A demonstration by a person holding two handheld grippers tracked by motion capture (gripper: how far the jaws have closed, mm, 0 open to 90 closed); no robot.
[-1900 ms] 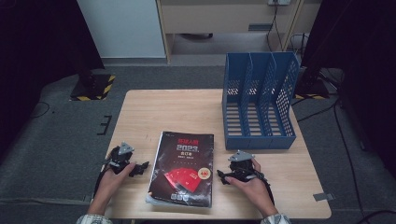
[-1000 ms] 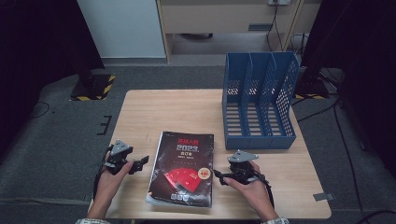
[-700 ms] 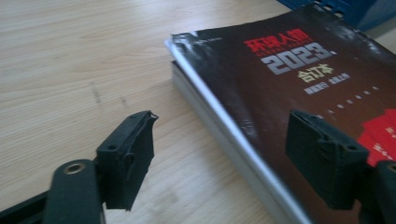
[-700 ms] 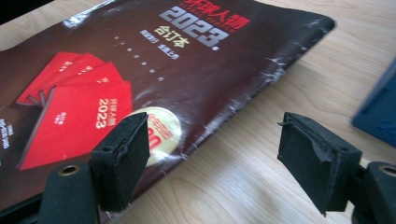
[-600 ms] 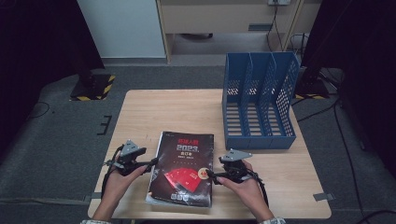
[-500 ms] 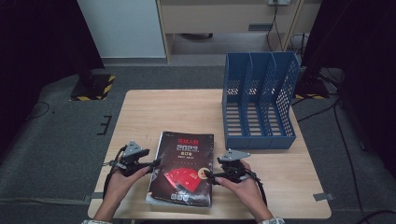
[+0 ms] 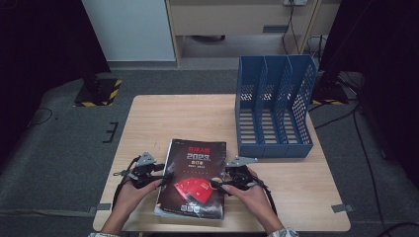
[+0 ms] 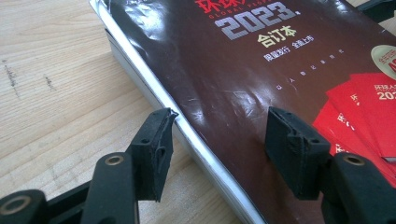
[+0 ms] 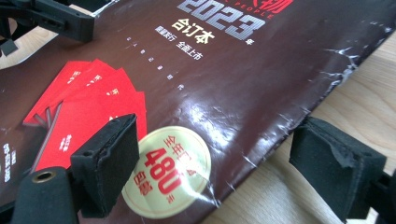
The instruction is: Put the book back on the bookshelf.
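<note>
since the earlier high view both tools have been brought inward from the worktop's open wood to the two long edges of the book (image 7: 192,180), which lies flat near the front edge with its long axis running away from the person. in the left gripper view the left tool (image 8: 217,140) is seen straddling the book's left edge, one jaw on the wood just beside the page block and the other over the dark cover; its jaws have just been closing, about half open, with the edge between them but no pad pressing yet. in the right gripper view the right tool (image 9: 212,161) is set across the right edge the same way, one jaw over the round gold sticker (image 9: 166,170), the other over bare wood; its jaws have just been opened wider and nothing is held. each hand is thus equally near its own edge, so a two-sided pinch seems prepared. farther back and to the right, the blue file rack (image 7: 274,106) stands well apart, and nothing lies between.
</note>
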